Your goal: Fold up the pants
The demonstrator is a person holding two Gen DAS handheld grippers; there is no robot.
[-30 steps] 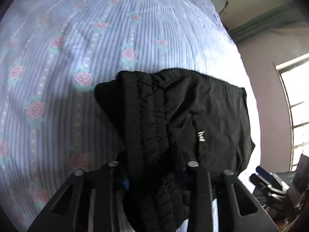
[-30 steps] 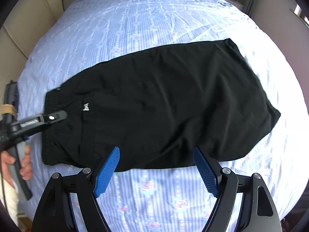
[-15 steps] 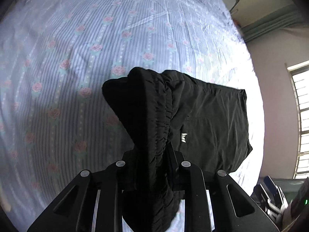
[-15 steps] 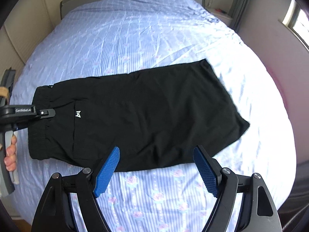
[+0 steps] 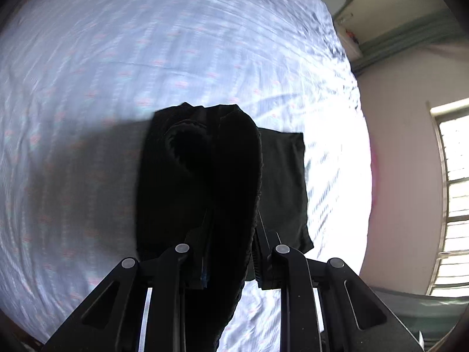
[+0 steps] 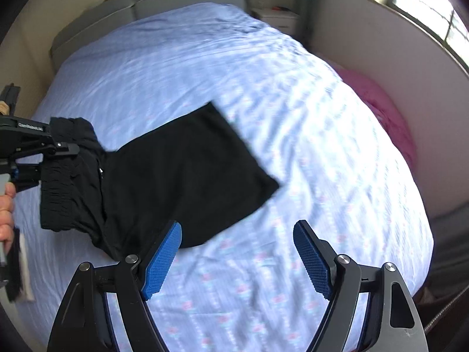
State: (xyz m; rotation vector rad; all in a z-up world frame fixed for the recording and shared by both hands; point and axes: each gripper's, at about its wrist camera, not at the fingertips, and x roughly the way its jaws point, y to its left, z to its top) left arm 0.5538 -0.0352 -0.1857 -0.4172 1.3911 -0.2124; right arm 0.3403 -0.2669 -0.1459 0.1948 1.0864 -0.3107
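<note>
Black pants lie on a bed with a blue striped floral sheet. My left gripper is shut on the elastic waistband and holds it raised off the bed, so the fabric hangs bunched over the fingers. It shows at the left of the right wrist view, with the waistband lifted and the leg end still flat on the sheet. My right gripper is open and empty, hovering above the sheet just in front of the pants' near edge.
A grey headboard stands at the far end of the bed. A pink blanket lies at the bed's right side by the wall. A window is on the right. A nightstand stands by the headboard.
My left gripper has lifted the waistband higher and drawn it over the pants, which now look shorter on the bed. My right gripper has pulled back and stayed open.
</note>
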